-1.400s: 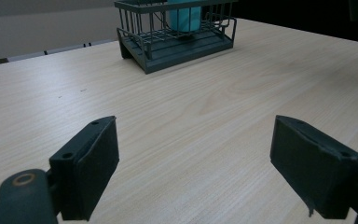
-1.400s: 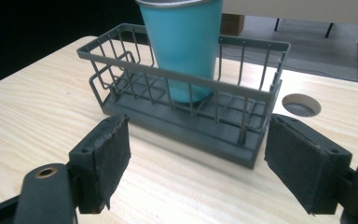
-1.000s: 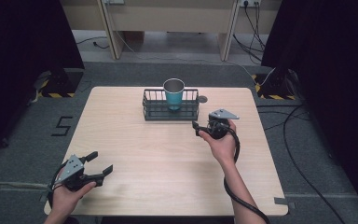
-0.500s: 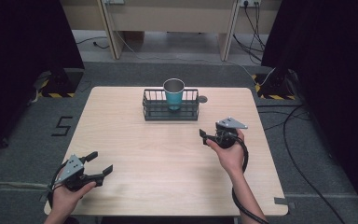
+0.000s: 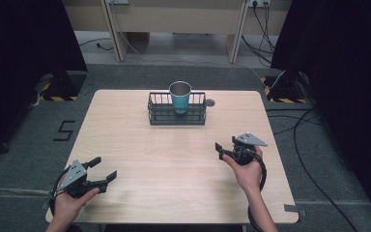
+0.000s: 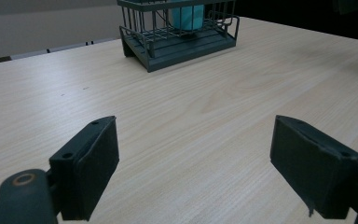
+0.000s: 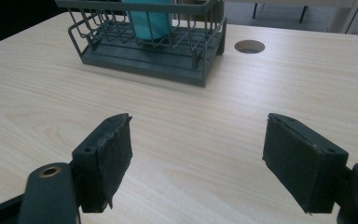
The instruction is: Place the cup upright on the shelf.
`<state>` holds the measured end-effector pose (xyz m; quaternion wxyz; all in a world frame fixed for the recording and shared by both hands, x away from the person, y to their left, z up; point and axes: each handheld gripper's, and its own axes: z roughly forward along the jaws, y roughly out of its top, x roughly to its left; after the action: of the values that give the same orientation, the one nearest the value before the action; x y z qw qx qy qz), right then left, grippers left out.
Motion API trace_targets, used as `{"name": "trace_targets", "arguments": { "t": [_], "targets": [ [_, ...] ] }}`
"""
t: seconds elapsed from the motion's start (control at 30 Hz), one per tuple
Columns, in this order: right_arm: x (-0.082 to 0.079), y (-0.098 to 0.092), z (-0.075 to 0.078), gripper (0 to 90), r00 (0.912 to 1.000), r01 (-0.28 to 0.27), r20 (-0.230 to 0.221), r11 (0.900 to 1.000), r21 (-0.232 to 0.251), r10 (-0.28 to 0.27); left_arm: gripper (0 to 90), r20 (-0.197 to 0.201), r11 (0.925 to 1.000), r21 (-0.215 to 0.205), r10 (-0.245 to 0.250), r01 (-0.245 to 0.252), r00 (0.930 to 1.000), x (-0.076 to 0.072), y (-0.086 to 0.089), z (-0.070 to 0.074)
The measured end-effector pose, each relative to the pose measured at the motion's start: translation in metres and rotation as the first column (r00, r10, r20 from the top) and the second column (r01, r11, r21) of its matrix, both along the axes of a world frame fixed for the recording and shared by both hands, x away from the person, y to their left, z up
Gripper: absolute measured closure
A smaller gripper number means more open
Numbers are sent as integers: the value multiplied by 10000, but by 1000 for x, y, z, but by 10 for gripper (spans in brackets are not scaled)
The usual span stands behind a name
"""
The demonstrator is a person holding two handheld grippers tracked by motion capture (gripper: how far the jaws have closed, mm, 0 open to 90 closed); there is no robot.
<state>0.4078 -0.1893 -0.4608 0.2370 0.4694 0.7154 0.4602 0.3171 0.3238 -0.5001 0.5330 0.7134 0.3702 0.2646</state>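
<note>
Left gripper (image 5: 100, 170) low at near left, jaws wide apart; right gripper (image 5: 221, 148) at right, jaws wide apart, empty.

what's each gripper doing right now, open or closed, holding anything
Left gripper: open, holding nothing, above the table.
Right gripper: open, holding nothing.

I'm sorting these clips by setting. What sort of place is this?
Probably a lab or recording studio: black curtains on both sides, cables across grey carpet, and hazard-striped tape on the floor.
</note>
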Motion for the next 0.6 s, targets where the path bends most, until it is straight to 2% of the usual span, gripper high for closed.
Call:
{"name": "trace_targets", "arguments": {
  "t": [0.6],
  "targets": [
    [-33,-26,-27,257,9988,443,-221,9989,174,-439,149,-26,10000,26,50,-50,10000,0,0,0]
  ]
}}
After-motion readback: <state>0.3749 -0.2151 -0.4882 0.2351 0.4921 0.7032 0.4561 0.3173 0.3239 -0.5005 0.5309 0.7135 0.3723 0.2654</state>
